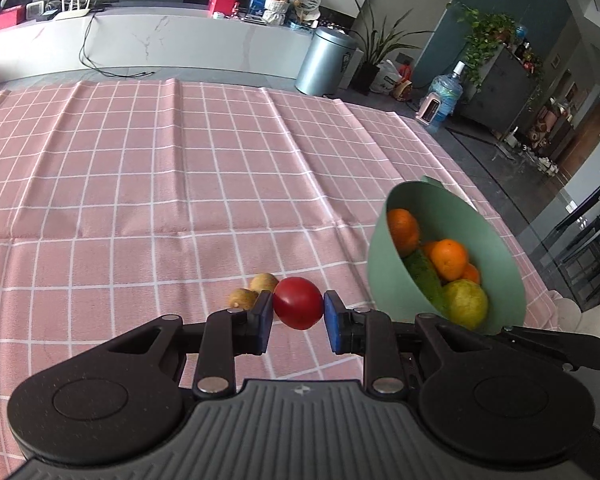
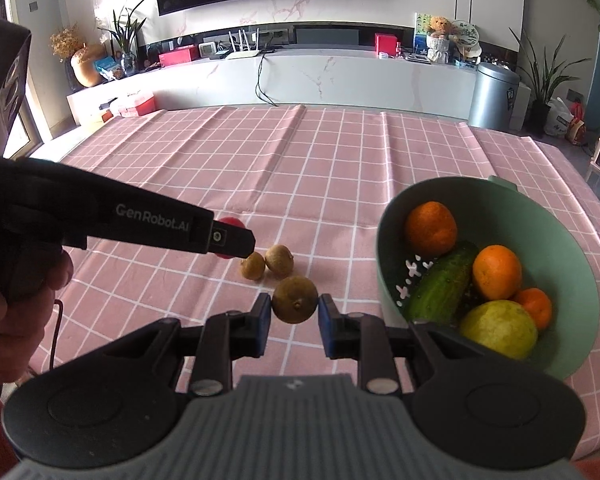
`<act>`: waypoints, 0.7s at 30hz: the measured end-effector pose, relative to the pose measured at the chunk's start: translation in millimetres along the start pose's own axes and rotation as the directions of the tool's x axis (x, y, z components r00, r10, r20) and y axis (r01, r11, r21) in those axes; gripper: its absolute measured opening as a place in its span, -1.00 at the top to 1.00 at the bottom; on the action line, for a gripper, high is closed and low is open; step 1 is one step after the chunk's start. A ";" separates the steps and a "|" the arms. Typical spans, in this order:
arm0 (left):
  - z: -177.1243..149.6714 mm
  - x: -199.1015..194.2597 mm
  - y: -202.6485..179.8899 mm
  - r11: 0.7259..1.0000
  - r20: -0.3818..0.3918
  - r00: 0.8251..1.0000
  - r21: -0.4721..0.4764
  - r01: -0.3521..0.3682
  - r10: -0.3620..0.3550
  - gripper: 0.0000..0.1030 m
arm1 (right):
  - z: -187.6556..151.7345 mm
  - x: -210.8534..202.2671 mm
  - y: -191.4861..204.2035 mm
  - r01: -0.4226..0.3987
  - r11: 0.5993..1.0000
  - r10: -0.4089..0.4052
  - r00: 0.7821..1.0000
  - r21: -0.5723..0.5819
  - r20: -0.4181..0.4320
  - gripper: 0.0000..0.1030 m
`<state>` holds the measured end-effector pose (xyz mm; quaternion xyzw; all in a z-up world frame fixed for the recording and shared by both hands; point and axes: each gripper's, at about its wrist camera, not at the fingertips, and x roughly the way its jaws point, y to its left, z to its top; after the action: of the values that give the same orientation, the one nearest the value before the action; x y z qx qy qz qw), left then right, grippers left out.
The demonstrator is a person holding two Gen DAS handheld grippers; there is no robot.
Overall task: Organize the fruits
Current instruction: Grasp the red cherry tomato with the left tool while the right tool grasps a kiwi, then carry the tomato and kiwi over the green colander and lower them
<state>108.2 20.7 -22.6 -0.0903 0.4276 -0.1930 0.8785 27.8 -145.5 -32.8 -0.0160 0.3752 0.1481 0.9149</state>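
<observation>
Red and glossy, a round tomato-like fruit (image 1: 298,303) sits clamped between the blue pads of the left gripper (image 1: 298,312), held just above the pink checked cloth (image 1: 160,184) that covers the bench. Brown and rough-skinned, a small round fruit (image 2: 295,299) is pinched the same way between the pads of the right gripper (image 2: 294,312), its stem end facing the camera. Both sets of fingers are closed onto their fruit, neither spread wide. Two more brown fruits (image 2: 268,264) lie touching each other on the cloth just beyond the right fingers and a little to their left; from the left wrist view they peek out behind the left pad. To the right of both pairs of fingers stands a green bowl (image 2: 384,264), tilted in these views, holding oranges (image 2: 430,228), a cucumber (image 2: 440,284) and a yellow-green fruit (image 2: 498,328). The right gripper looks nearer to the bowl, which lies close beside its right finger, so its fruit would need only a short sideways carry. The left gripper reaches in level from the left, its body crossing the right wrist view, gripped by a bare hand (image 2: 16,320).
</observation>
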 end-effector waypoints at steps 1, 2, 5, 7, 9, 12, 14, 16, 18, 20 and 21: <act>0.9 -0.3 -4.7 1.000 -0.003 1.000 0.010 0.010 -0.010 0.42 | -0.6 -4.8 -3.4 -0.002 1.000 0.002 1.000 0.003 0.001 0.59; 1.9 -0.6 -10.3 1.000 -0.005 1.000 0.021 0.017 -0.017 0.42 | -0.8 -9.4 -7.1 -0.001 1.000 0.001 1.000 0.006 0.002 0.59; 5.1 0.8 -28.8 0.998 -0.023 0.999 0.056 0.035 -0.034 0.42 | 0.2 -24.1 -20.7 0.010 1.000 -0.010 1.000 0.016 0.011 0.59; 6.8 2.7 -42.7 0.995 -0.036 0.998 0.085 0.046 -0.043 0.42 | 0.7 -31.6 -30.5 0.027 0.999 -0.027 1.000 0.022 0.013 0.59; 8.6 5.6 -56.9 0.993 -0.046 0.998 0.109 0.053 -0.048 0.42 | 0.6 -36.9 -42.7 0.049 0.998 -0.049 0.999 0.029 0.009 0.59; 10.2 11.0 -74.0 0.988 -0.057 0.996 0.133 0.075 -0.068 0.42 | -0.5 -38.9 -65.1 0.064 0.997 -0.063 0.998 0.053 -0.023 0.59; 10.6 16.3 -82.5 0.986 -0.075 0.994 0.140 0.091 -0.081 0.42 | -0.5 -38.4 -78.1 0.058 0.996 -0.055 0.997 0.072 -0.047 0.59; 11.4 23.1 -90.4 0.985 -0.096 0.991 0.141 0.103 -0.090 0.41 | -0.8 -37.8 -93.6 0.036 0.994 -0.029 0.997 0.105 -0.065 0.59; 9.6 28.8 -96.7 0.984 -0.117 0.989 0.137 0.111 -0.095 0.42 | -0.7 -36.8 -107.6 0.022 0.991 -0.012 0.997 0.136 -0.078 0.59; 10.4 35.9 -99.4 0.985 -0.134 0.986 0.127 0.114 -0.097 0.42 | -0.3 -35.0 -116.2 0.028 0.990 -0.016 0.996 0.136 -0.090 0.59; 10.6 39.1 -100.6 0.986 -0.141 0.984 0.118 0.121 -0.104 0.41 | -1.1 -34.1 -118.9 0.037 0.991 -0.025 0.995 0.129 -0.094 0.59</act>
<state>112.1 -87.1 -11.5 -0.0452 0.4671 -0.2748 0.8392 37.7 -268.1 -19.8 0.0312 0.4256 0.1081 0.8979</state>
